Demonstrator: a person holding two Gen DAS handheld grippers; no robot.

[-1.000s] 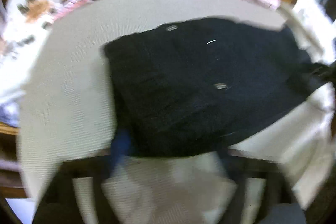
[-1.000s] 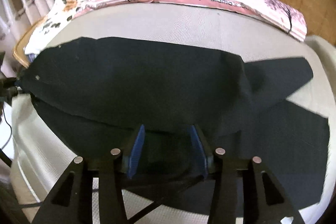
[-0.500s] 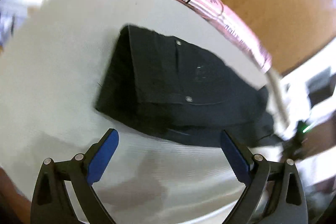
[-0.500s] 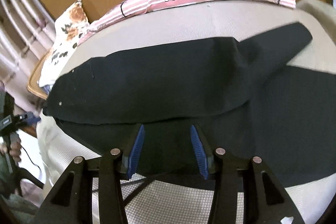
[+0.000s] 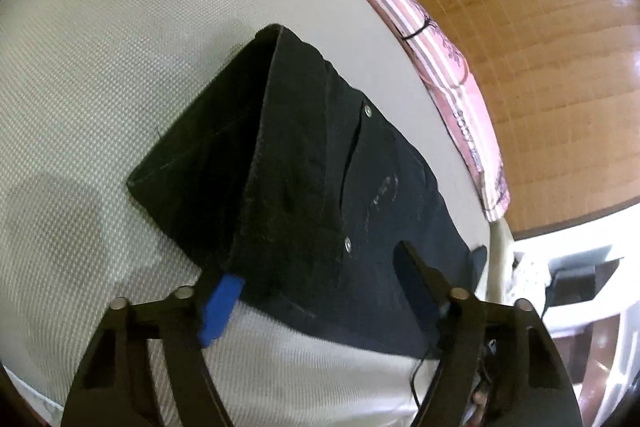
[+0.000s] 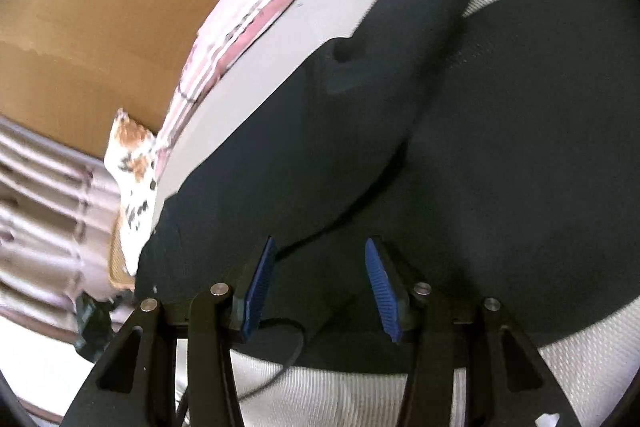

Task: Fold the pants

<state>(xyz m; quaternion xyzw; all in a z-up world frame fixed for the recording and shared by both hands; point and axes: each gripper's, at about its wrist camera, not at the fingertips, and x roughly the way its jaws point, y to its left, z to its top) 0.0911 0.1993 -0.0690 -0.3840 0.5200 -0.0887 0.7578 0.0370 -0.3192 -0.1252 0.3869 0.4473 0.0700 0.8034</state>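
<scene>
Left wrist view: left gripper [image 5: 320,277] spread wide, straddling near waistband corner of black pants [image 5: 304,163] on pale mattress [image 5: 100,67] — right gripper [image 6: 318,285] also parted, over fabric. Legs overlapped; crosswise folds left, seemingly.

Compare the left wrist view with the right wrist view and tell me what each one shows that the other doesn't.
Only the left wrist view shows the waistband end of the black denim pants, with metal rivets, and the left gripper, jaws open around that edge. Only the right wrist view shows the spread black legs, a floral cushion, and the right gripper, jaws open over the fabric. Both show the cream woven mattress and the pink striped pillow.
</scene>
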